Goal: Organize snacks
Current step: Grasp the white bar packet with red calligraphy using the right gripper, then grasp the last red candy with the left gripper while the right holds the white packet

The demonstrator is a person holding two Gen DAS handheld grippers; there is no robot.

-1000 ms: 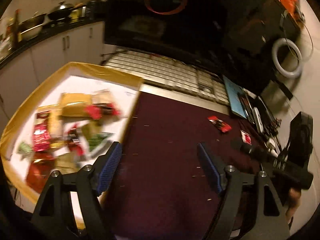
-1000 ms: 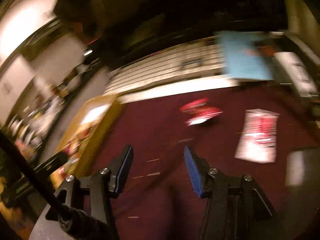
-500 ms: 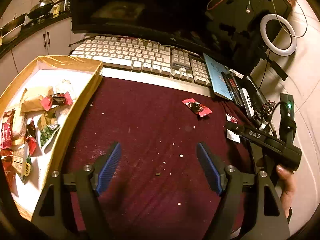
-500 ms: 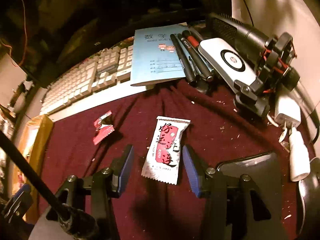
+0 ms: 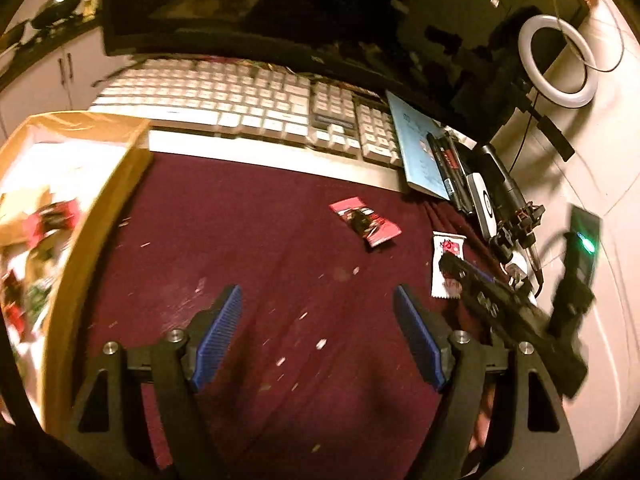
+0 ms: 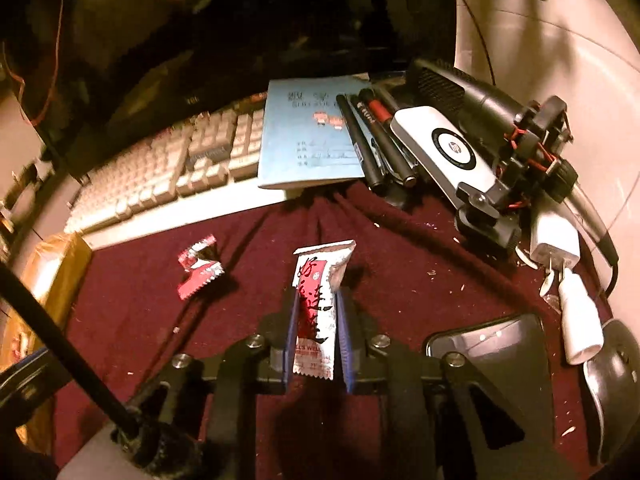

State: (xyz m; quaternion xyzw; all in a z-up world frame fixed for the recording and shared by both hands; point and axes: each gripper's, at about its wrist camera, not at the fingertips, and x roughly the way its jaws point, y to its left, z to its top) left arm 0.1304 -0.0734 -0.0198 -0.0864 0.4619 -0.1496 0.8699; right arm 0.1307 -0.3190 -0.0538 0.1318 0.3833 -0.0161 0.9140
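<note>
My right gripper (image 6: pixel 316 304) is shut on a white snack packet with red print (image 6: pixel 318 280), squeezing it between the blue pads low over the maroon cloth (image 6: pixel 400 248). The packet also shows in the left wrist view (image 5: pixel 447 250), partly behind the right gripper's body. A red snack wrapper (image 5: pixel 365 227) lies loose on the cloth; it shows in the right wrist view (image 6: pixel 198 266) left of the held packet. My left gripper (image 5: pixel 318 332) is open and empty above the cloth. A golden box (image 5: pixel 100 216) with several snacks (image 5: pixel 36 240) stands at the left.
A white keyboard (image 5: pixel 248 108) and dark monitor (image 5: pixel 240 4) lie behind the cloth. A blue notebook (image 6: pixel 308 136), pens (image 6: pixel 364 140), a webcam (image 6: pixel 452 152), plug adapters (image 6: pixel 560 256), a phone (image 6: pixel 492 344) and a mouse (image 6: pixel 612 380) crowd the right side.
My right gripper has closed on the white packet, which lay flat between its open fingers half a second ago. The left gripper has drifted slightly, staying open.
</note>
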